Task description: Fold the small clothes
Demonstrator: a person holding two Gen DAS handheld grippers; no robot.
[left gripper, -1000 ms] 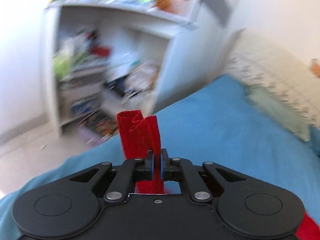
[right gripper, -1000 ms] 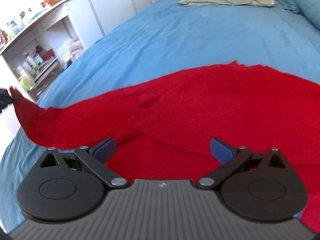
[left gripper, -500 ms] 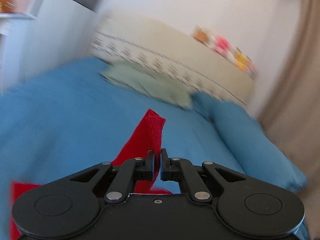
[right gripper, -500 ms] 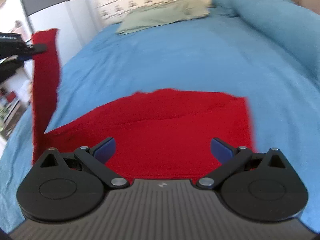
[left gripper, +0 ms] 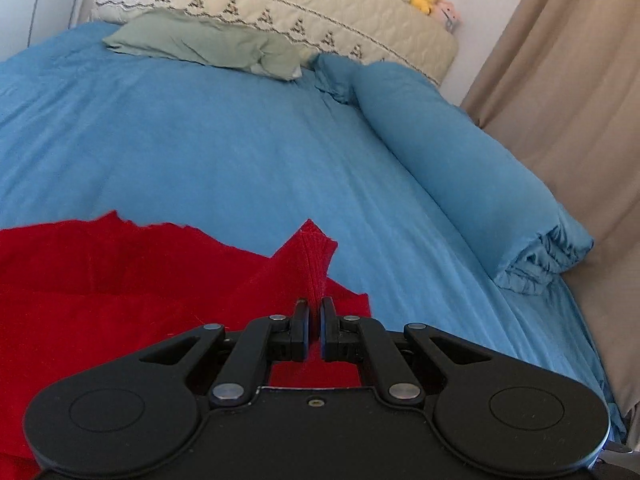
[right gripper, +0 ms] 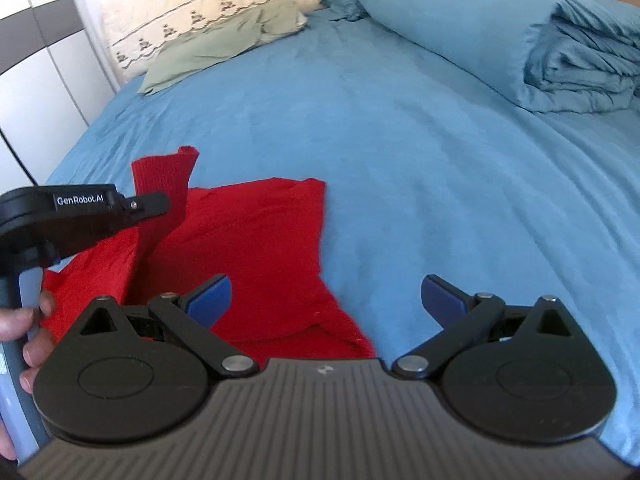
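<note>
Red knit garment [right gripper: 256,248] lies on the blue bed [right gripper: 400,140], its sleeve cuff [right gripper: 168,176] raised above the body. To fold well, I would lay that sleeve straight across the body, cuff inside the edge, and let go only once it rests flat. Left gripper [left gripper: 315,312] pinches the cuff tight; right gripper [right gripper: 326,294] gapes wide, empty, over the hem.

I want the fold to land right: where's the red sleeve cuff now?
The sleeve cuff is pinched in the left gripper, lifted above the red garment at the left of the right wrist view, over the blue bedspread.
</note>
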